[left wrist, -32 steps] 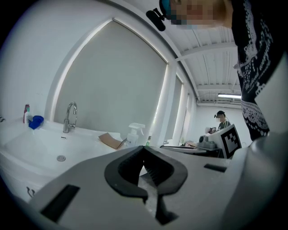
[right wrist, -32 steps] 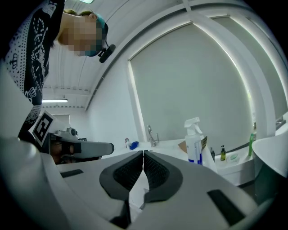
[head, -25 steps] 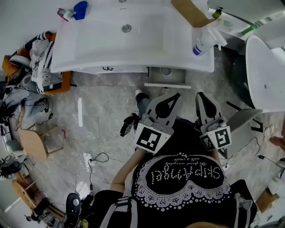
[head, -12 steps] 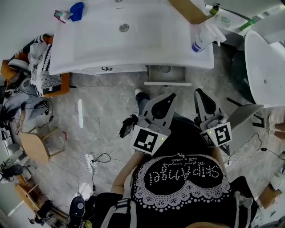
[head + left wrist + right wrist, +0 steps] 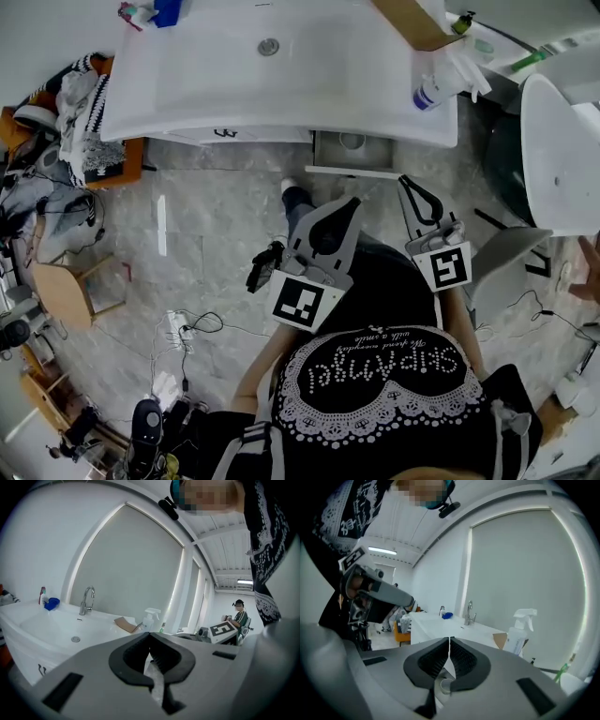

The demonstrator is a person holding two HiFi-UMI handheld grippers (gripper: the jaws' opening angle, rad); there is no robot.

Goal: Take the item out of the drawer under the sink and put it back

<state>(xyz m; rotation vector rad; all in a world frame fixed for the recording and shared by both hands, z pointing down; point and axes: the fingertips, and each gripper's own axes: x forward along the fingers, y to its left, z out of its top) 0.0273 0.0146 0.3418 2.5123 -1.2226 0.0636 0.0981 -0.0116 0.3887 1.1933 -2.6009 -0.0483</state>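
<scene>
I face the white sink (image 5: 272, 66); the drawer (image 5: 352, 172) under its right end is open. A small round cup (image 5: 352, 141) sits inside the drawer. My left gripper (image 5: 354, 202) and right gripper (image 5: 403, 180) hover short of it, jaws closed and empty. The take-out and the return are both left to do.

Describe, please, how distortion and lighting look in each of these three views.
Head view: fisheye bows the sink; light even. Left gripper view: black round vignette, near left claw soft. Right gripper view: same vignette, ceiling light strip bright.
</scene>
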